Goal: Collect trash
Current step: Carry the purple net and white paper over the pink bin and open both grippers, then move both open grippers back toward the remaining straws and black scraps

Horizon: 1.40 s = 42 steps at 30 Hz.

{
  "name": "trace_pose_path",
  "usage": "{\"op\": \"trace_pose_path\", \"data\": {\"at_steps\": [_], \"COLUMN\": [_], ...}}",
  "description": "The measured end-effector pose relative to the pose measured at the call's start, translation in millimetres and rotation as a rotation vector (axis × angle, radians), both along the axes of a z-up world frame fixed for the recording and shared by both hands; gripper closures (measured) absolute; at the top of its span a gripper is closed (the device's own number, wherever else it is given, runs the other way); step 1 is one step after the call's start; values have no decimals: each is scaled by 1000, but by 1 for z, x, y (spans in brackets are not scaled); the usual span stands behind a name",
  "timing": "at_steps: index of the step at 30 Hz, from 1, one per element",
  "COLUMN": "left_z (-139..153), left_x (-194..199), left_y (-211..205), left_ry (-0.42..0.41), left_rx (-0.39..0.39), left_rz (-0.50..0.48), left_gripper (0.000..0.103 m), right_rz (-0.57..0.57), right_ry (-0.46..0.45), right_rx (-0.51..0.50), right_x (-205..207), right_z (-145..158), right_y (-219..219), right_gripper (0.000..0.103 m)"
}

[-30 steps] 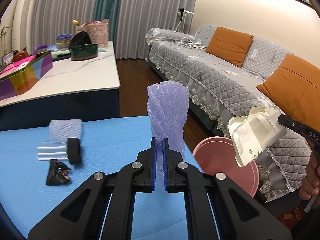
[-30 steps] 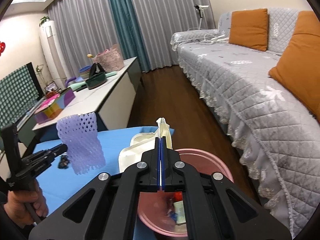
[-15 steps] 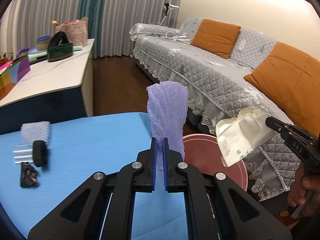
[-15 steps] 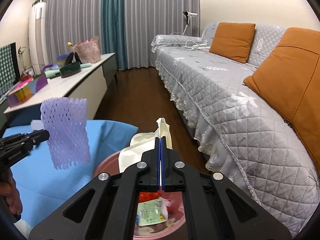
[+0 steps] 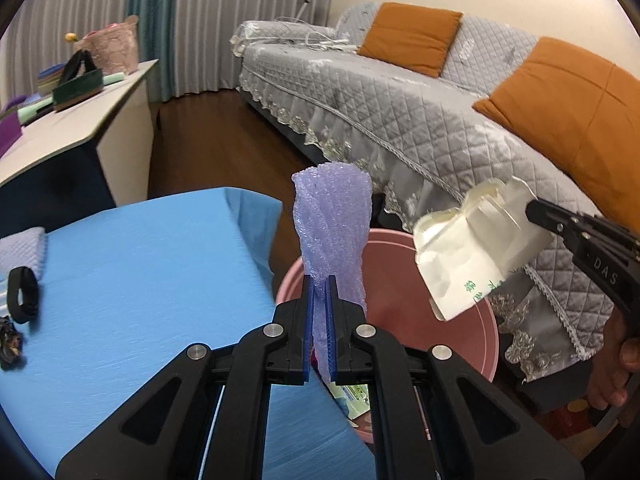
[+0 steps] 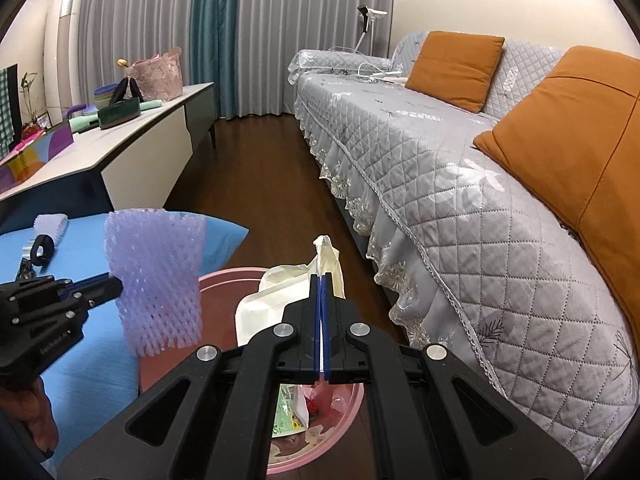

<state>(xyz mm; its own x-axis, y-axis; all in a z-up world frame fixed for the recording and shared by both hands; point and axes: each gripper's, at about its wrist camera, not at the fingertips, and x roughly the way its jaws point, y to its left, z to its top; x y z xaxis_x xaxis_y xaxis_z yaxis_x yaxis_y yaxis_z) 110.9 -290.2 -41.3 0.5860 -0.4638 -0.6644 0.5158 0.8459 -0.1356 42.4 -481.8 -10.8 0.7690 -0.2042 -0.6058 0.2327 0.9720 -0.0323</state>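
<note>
My left gripper point(image 5: 319, 280) is shut on a purple foam net sleeve point(image 5: 332, 224), held upright at the blue table's right edge, just above the near rim of the pink trash bin point(image 5: 486, 328). The sleeve also shows in the right wrist view point(image 6: 156, 280). My right gripper point(image 6: 322, 280) is shut on a cream crumpled wrapper point(image 6: 264, 304), held over the pink bin point(image 6: 224, 284). The wrapper shows in the left wrist view point(image 5: 472, 256) over the bin's far side. The bin holds several pieces of trash point(image 6: 296, 412).
On the blue table point(image 5: 140, 280) lie a black band point(image 5: 22, 296), a white foam net point(image 5: 22, 248) and a black crumpled scrap point(image 5: 8, 344). A grey sofa point(image 6: 460, 184) with orange cushions runs along the right. A white sideboard point(image 6: 120, 148) stands behind, dark wood floor between.
Both grippers moved right toward the pink bin with their loads. The wrapper and the purple sleeve now hang over the bin; the table items have slid to the left of view.
</note>
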Motion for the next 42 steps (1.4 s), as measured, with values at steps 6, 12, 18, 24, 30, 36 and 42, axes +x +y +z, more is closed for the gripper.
{"op": "trace_pose_path", "data": {"at_steps": [6,12,18,24,30,36,42], "left_z": [9,23,32,46,57,63,64], "left_x": [-2,-4,-6,-12,-21,-30,-32], "left_y": [2,24,51,85,111,143,179], "left_ry": [-18,-31,-53,-113,-167,-191,-183], "left_rx": [2,-18,-19,-35,-10,-6,-11], "left_rz": [-10,22,62,117,158,208,284], "left_gripper": [61,61,56,44,42,42,42], "right_rz": [-39,-46,-23,-16,35,86,137], "right_ry": [10,-16,-73,-155,-179,-176,-163], "right_rx": [-9,19,9,38,69,88,109], "right_x": [0,1,1,0,7,17,26], "right_z": [0,9,25,42,54,61,65], "right_y": [-1,3,23,41,68,98,125], "right_gripper": [45,42,42,42,42,42,42]}}
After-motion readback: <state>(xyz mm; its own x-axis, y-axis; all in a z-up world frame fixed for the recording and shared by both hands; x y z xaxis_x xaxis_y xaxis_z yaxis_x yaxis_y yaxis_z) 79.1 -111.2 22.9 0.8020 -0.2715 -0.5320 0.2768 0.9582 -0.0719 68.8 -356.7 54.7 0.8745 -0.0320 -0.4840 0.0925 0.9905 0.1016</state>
